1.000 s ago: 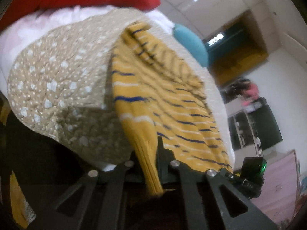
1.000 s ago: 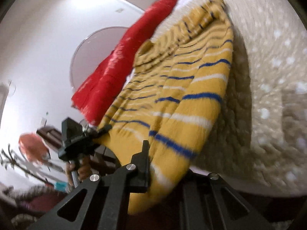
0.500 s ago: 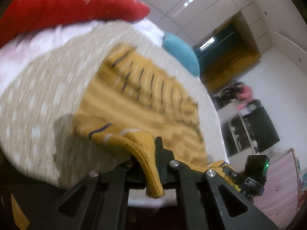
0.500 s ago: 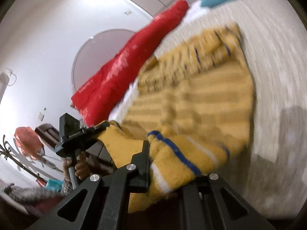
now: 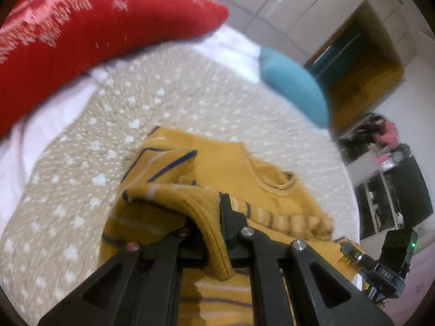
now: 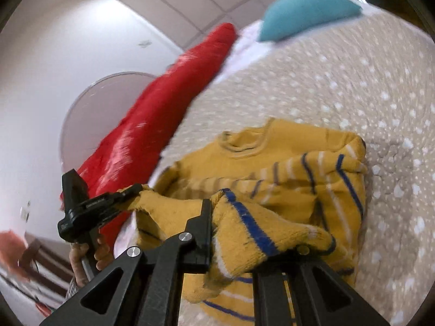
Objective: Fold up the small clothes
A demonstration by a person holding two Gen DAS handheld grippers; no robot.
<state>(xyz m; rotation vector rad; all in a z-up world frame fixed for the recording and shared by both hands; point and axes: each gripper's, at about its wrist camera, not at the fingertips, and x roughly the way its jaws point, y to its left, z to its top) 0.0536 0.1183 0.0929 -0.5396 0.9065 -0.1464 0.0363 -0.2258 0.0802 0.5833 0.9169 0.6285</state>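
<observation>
A small yellow knit sweater (image 5: 231,174) with blue and white stripes lies on a beige dotted quilt (image 5: 89,168), its lower part doubled up over the chest toward the neckline (image 6: 242,146). My left gripper (image 5: 209,217) is shut on the sweater's ribbed hem, which hangs between the jaws. My right gripper (image 6: 231,217) is shut on the other hem corner, a blue-striped fold draped over its right jaw. Each gripper shows in the other's view: the right one (image 5: 353,255) and the left one (image 6: 127,193), both holding sweater edges.
A red cushion (image 5: 81,27) lies along the far left of the bed, and a teal pillow (image 5: 296,92) sits at the far end. White sheet (image 5: 16,146) shows beside the quilt. Room furniture stands beyond the bed's right side.
Both grippers carried the hem forward over the sweater, away from the near bed edge. The sweater went from lying stretched flat to doubled over, hem now near the neckline.
</observation>
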